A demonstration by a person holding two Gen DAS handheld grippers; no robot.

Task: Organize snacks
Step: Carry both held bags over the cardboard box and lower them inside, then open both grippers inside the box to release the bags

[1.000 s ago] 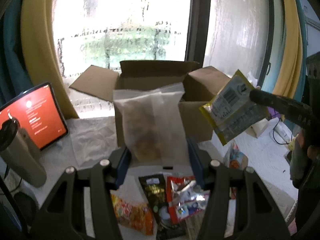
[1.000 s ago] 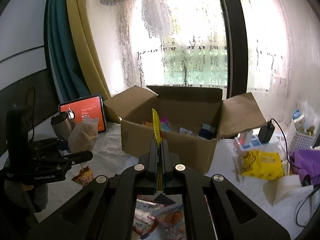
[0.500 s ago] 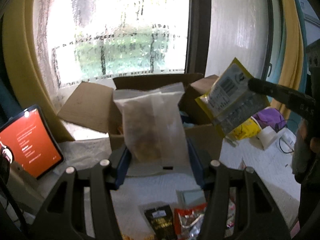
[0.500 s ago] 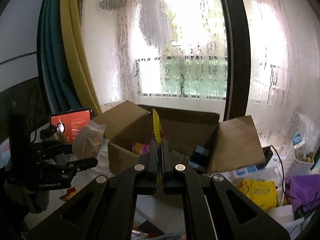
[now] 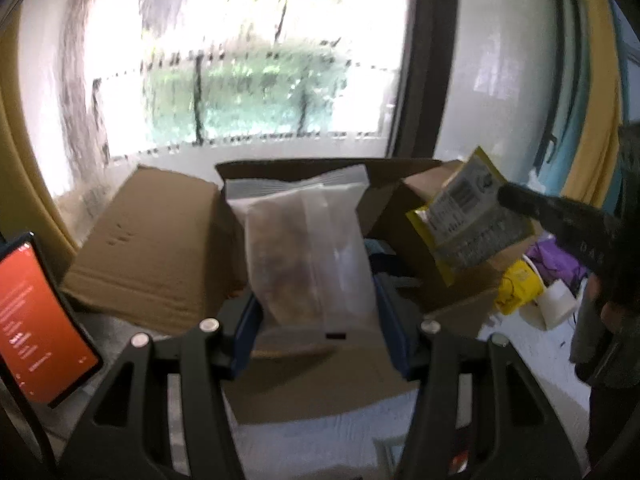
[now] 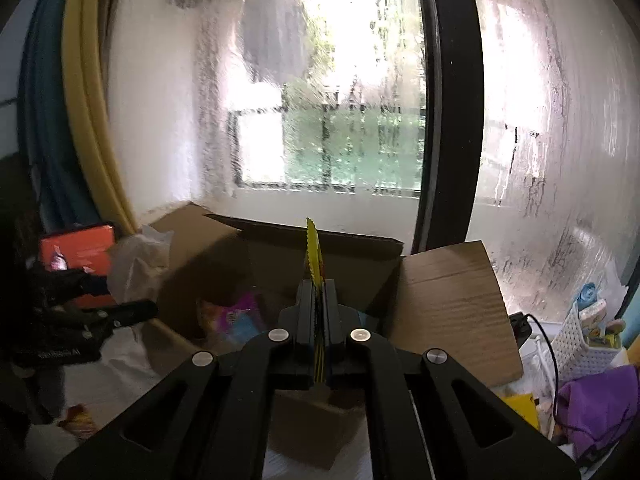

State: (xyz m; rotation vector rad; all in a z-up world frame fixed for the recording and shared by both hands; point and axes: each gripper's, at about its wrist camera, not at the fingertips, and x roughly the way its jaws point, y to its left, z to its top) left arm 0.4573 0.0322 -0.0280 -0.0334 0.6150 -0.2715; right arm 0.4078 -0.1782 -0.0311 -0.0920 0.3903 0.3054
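Note:
My left gripper (image 5: pixel 316 304) is shut on a clear plastic snack bag (image 5: pixel 308 248) and holds it upright over the open cardboard box (image 5: pixel 152 240). My right gripper (image 6: pixel 315 292) is shut on a yellow snack packet (image 6: pixel 314 252), seen edge-on, above the same box (image 6: pixel 448 300). In the left wrist view the yellow packet (image 5: pixel 468 220) hangs at the right over the box, held by the right gripper (image 5: pixel 508 200). In the right wrist view the left gripper (image 6: pixel 132 304) with its clear bag (image 6: pixel 136 264) is at the left. Several snacks (image 6: pixel 236 316) lie inside the box.
A red-screened tablet (image 5: pixel 32 320) stands at the left. A window fills the background. At the right are a white basket (image 6: pixel 588 340), a purple cloth (image 6: pixel 600 408), a yellow pack (image 5: pixel 516 284) and cables. A snack packet (image 6: pixel 76 424) lies on the white table cover.
Both grippers have risen and moved forward towards the box with their packets. The loose snacks on the table have dropped out of the left wrist view.

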